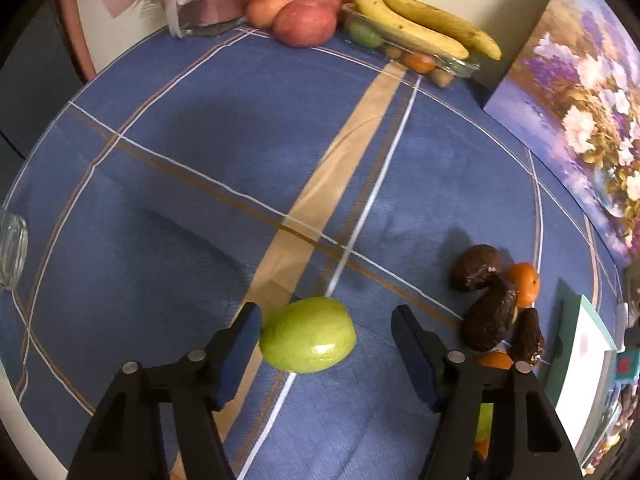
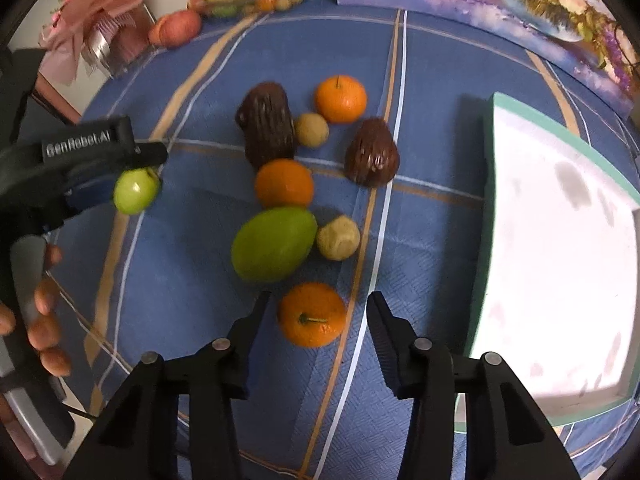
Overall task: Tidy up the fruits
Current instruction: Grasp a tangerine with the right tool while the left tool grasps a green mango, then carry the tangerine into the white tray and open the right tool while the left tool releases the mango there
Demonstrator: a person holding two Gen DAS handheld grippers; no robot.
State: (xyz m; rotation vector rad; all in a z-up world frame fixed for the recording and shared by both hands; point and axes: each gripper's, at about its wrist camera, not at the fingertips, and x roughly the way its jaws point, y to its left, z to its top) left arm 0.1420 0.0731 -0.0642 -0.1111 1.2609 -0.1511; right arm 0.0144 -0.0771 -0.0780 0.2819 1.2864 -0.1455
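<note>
Left gripper (image 1: pixel 326 334) fingers spread wide around small round green apple (image 1: pixel 307 334), left pad touching it, right pad apart; not clamped yet. Apple sits low over blue plaid surface (image 1: pixel 200 208); resting or lifted, can't tell. Right gripper (image 2: pixel 318 320) fingers released, straddling glossy orange mandarin (image 2: pixel 312 315) w/ green stem. Apple prob. firm, smooth, slippery: grip across widest middle. Mandarin softer, light squeeze only.

A blue plaid tablecloth (image 1: pixel 180 208) — a floral painting (image 1: pixel 576 120) leaning behind, a glass jar (image 1: pixel 12 254) at its edge.
</note>
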